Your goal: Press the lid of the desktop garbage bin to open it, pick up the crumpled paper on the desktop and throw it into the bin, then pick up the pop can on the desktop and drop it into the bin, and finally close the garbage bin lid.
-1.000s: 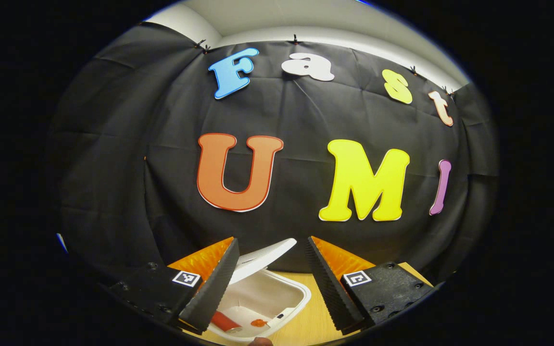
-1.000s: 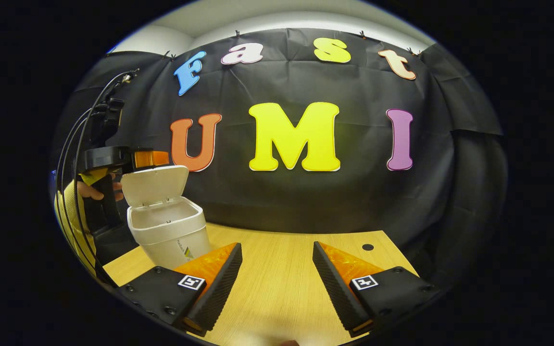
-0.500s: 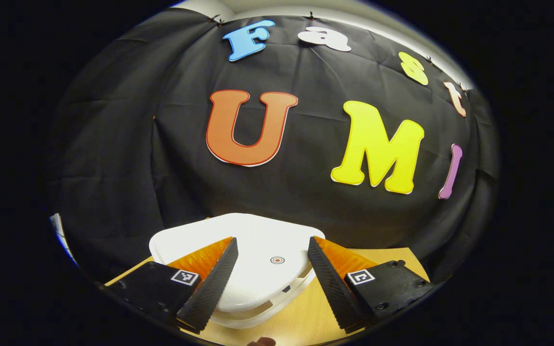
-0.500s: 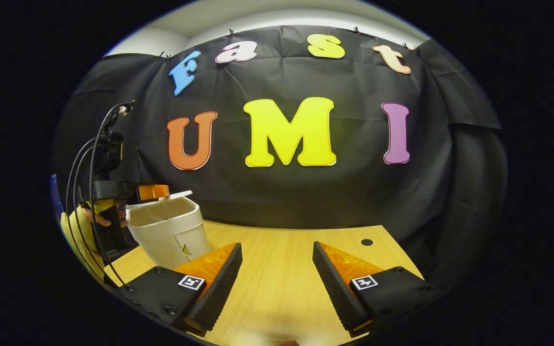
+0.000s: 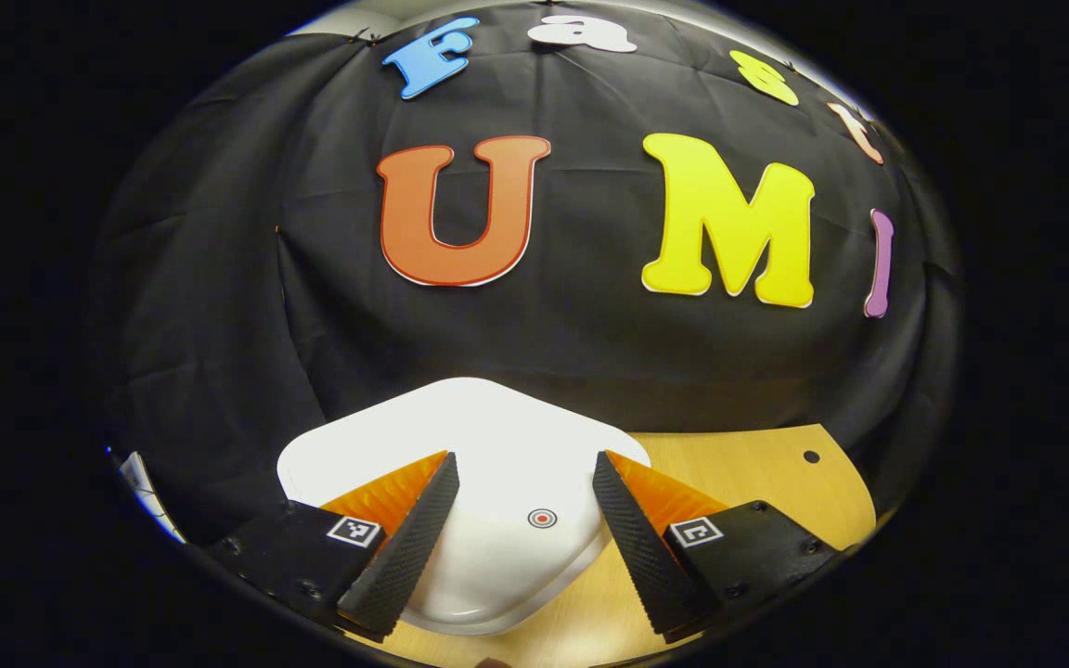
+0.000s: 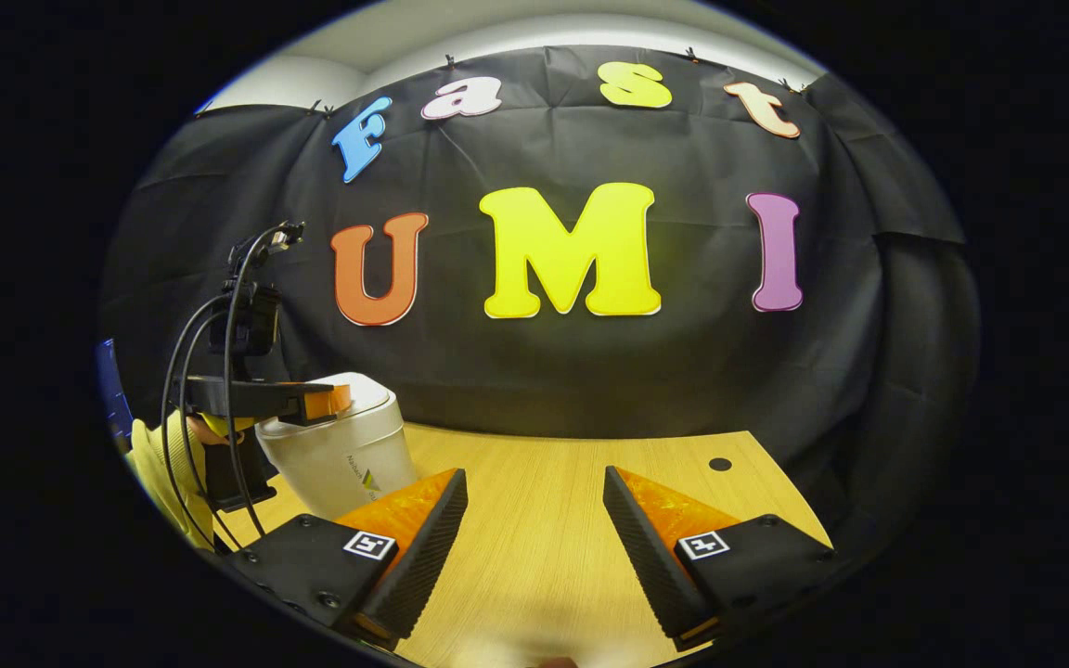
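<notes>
Black cloth wall [image 6: 590, 371] fills centre frame, creased, clipped along its top edge. Pale ceiling [image 6: 516, 32] above. Light wooden desktop [image 6: 544, 501] below, 1 small round hole [image 6: 720, 463] at right.

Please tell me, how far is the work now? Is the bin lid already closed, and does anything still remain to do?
Nearly finished. The lid lies flat on the white bin, so it looks closed. The left gripper is open just above the lid; whether it touches, I cannot tell. The right gripper is open and idle over the bare wooden table. No paper or can lies on the visible tabletop; the bin's contents are hidden. Left: draw the gripper away.
</notes>
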